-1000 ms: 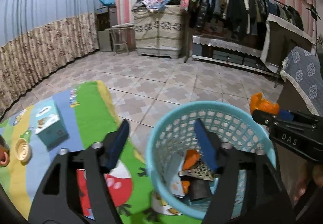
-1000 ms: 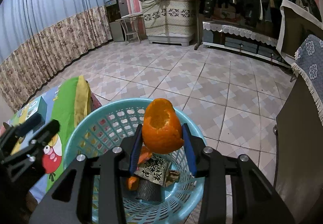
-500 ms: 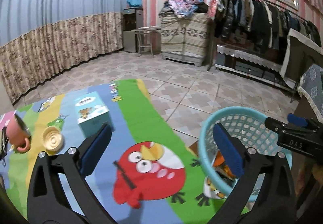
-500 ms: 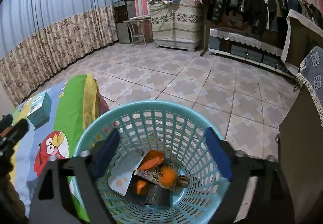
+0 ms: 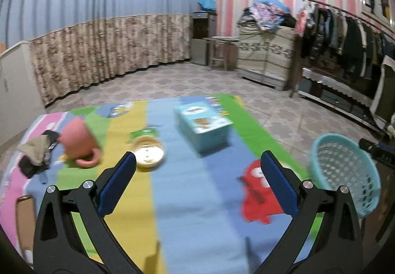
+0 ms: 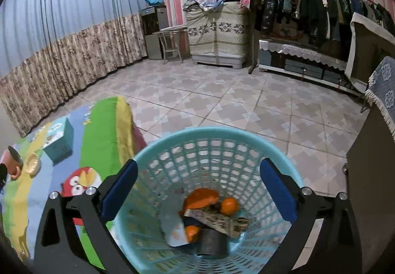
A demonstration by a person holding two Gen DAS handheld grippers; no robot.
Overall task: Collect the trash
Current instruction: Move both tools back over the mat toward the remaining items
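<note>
A light blue mesh basket [image 6: 222, 137] stands on the floor beside the table and holds orange peels [image 6: 201, 197], a printed wrapper [image 6: 217, 219] and other scraps. My right gripper [image 6: 197, 190] is open and empty right above the basket. The basket also shows at the right of the left wrist view [image 5: 343, 163]. My left gripper [image 5: 197, 185] is open and empty above the colourful mat [image 5: 192, 212]. A crumpled dark and beige wrapper [image 5: 35, 153] lies at the mat's far left.
On the mat are a tipped pink mug [image 5: 79, 142], a small cream lid [image 5: 148, 154], a teal box [image 5: 203, 126] and a cardboard piece [image 5: 23, 222] at the left edge. A dark cabinet [image 6: 370, 175] stands right of the basket. A tiled floor lies beyond.
My right gripper opened and dropped the orange peel into the basket. My left gripper swung left from the basket to over the mat and opened wider.
</note>
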